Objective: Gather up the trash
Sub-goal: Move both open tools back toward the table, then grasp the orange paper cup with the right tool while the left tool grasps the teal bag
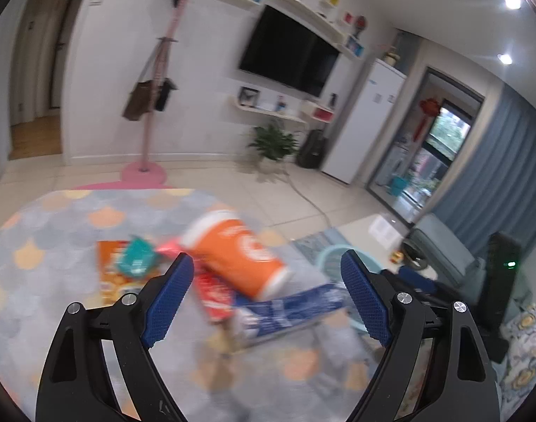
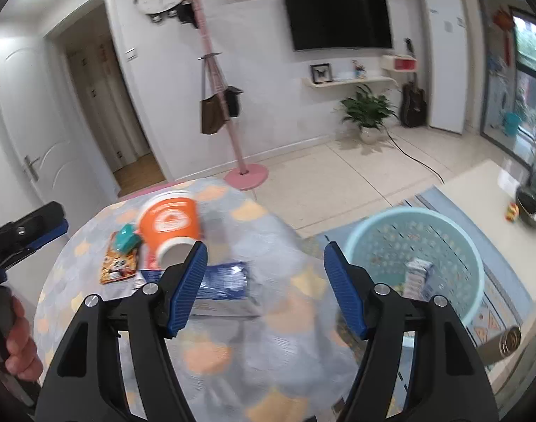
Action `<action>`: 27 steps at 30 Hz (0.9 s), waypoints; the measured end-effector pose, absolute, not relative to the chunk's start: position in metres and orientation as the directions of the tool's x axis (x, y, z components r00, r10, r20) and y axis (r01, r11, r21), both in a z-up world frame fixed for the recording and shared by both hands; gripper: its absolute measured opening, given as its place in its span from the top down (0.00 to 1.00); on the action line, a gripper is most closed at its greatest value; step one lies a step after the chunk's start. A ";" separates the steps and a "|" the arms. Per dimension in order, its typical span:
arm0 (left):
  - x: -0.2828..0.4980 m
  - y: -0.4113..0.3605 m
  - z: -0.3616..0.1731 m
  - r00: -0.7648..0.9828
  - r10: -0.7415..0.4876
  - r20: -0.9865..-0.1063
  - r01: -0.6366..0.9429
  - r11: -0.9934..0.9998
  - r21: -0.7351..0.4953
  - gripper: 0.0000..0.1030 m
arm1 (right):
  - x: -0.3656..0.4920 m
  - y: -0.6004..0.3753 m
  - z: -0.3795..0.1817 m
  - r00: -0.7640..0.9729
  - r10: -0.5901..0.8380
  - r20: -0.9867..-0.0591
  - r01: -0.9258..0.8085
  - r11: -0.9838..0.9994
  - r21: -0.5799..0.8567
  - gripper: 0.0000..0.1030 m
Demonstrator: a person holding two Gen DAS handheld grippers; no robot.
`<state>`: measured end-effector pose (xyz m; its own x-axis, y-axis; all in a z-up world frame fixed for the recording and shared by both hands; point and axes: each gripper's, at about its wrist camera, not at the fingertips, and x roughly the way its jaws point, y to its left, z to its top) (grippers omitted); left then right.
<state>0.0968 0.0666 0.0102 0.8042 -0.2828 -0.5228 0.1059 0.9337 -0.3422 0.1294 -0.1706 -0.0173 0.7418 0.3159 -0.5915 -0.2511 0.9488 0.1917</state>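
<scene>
An orange paper cup point(image 1: 233, 249) point(image 2: 171, 221) lies on its side on the round table point(image 1: 39, 246) point(image 2: 268, 316) with a scale-patterned cloth. Around it lie a teal crumpled packet point(image 1: 136, 258) point(image 2: 126, 239), an orange snack packet point(image 1: 109, 281) point(image 2: 118, 267), a red wrapper point(image 1: 211, 292) and a blue packet point(image 1: 289, 309) point(image 2: 225, 279). My left gripper point(image 1: 266, 256) hovers open above this pile, touching nothing. My right gripper point(image 2: 265, 246) is open and empty over the table's right side. A light blue basket point(image 2: 373, 225) point(image 1: 329, 256) stands on the floor to the right, with a carton point(image 2: 417, 277) inside.
A hand point(image 2: 18, 344) holds the left gripper's handle at the left edge of the right wrist view. A pink coat stand point(image 2: 245, 176) rises behind the table. A white low table point(image 2: 479, 190) carries a dark bowl point(image 2: 531, 207). A metal can point(image 2: 507, 341) lies at the lower right.
</scene>
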 end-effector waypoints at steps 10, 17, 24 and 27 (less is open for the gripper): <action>0.123 0.139 -0.044 0.736 -0.160 -0.658 -0.002 0.971 -0.239 0.19 | 0.164 -0.097 -0.022 0.630 0.403 -0.664 -0.388 0.904 0.180 0.31; 0.164 0.152 -0.076 0.677 -0.202 -0.708 0.002 0.962 -0.272 0.21 | 0.194 -0.064 -0.038 0.552 0.425 -0.718 -0.425 0.883 0.196 0.29; 0.188 0.150 -0.094 0.667 -0.171 -0.725 -0.010 0.971 -0.239 0.28 | 0.213 -0.046 -0.051 0.517 0.410 -0.751 -0.439 0.880 0.179 0.26; 0.191 0.149 -0.094 0.674 -0.167 -0.720 -0.002 0.974 -0.228 0.32 | 0.217 -0.038 -0.058 0.504 0.404 -0.763 -0.446 0.878 0.170 0.26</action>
